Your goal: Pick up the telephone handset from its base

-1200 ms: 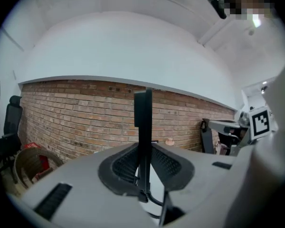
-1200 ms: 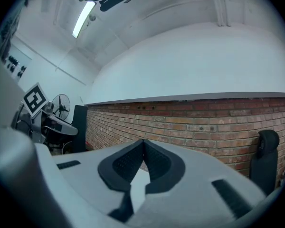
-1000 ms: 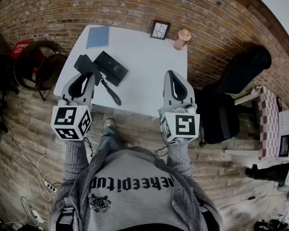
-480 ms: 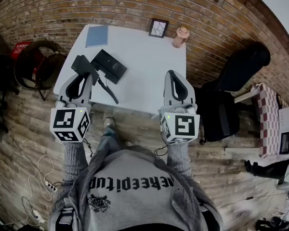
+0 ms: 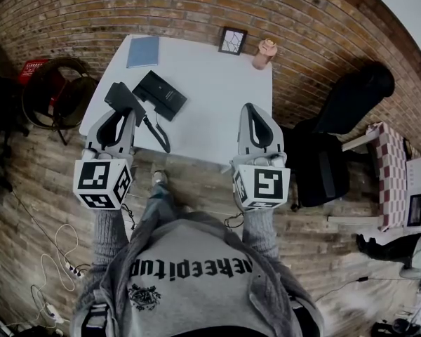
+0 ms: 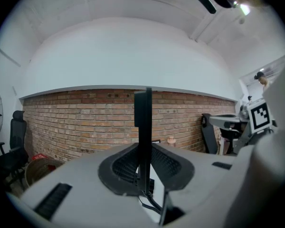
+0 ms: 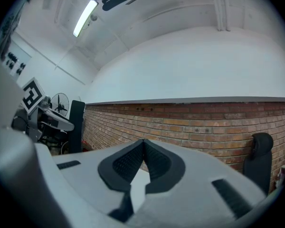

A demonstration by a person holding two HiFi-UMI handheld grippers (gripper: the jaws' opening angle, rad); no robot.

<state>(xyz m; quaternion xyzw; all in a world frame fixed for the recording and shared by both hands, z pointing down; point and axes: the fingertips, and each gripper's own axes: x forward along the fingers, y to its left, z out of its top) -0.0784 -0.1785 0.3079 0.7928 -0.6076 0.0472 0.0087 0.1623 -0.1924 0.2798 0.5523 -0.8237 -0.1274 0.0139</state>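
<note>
The black telephone base [image 5: 161,95] lies on the white table [image 5: 210,90], left of the middle. The black handset [image 5: 123,97] is off the base, just to its left, with my left gripper [image 5: 124,112] shut on it. A curly black cord [image 5: 156,133] runs from the handset along the table's near edge. In the left gripper view the handset [image 6: 142,120] shows as a dark upright bar clamped between the pads of that gripper [image 6: 144,151]. My right gripper [image 5: 250,109] hovers over the table's right front part, shut on nothing. In its own view the right gripper [image 7: 143,142] has its jaws meeting.
A blue notebook [image 5: 142,53] lies at the table's far left corner. A small picture frame [image 5: 232,41] and a pinkish figurine [image 5: 264,55] stand at the far right edge against the brick wall. A black office chair [image 5: 337,139] stands right of the table, a fan [image 5: 56,93] left.
</note>
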